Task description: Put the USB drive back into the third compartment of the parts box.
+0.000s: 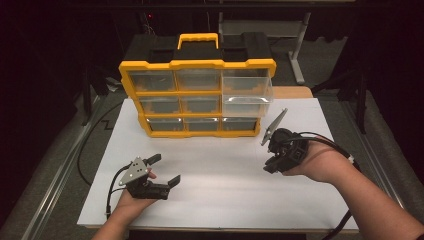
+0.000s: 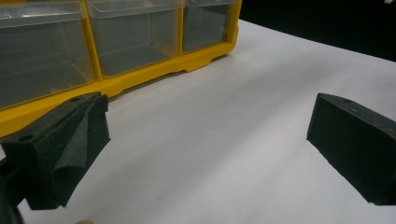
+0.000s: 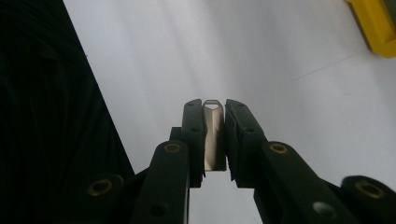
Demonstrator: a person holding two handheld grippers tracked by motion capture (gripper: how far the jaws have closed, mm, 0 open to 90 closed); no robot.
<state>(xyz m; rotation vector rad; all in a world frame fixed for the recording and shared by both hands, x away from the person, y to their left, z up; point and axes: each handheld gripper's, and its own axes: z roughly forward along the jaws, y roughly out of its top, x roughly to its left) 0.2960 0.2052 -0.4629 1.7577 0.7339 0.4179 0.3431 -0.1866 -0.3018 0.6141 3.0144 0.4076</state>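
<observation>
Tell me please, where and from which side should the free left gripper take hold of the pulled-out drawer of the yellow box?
The drawer at the top right of the box juts out toward the person. Probably best to grip its clear front wall from above and in front, one jaw inside the open top, one outside. The left gripper is open wide; the right gripper already holds a metal piece.

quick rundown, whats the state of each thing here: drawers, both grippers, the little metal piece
organizer: upright on the white sheet
top right drawer: pulled out, looks empty
other drawers: pushed in
left hand-held gripper: open, holding nothing
right hand-held gripper: shut on the metal piece
metal piece: clamped between the jaws, off the table
</observation>
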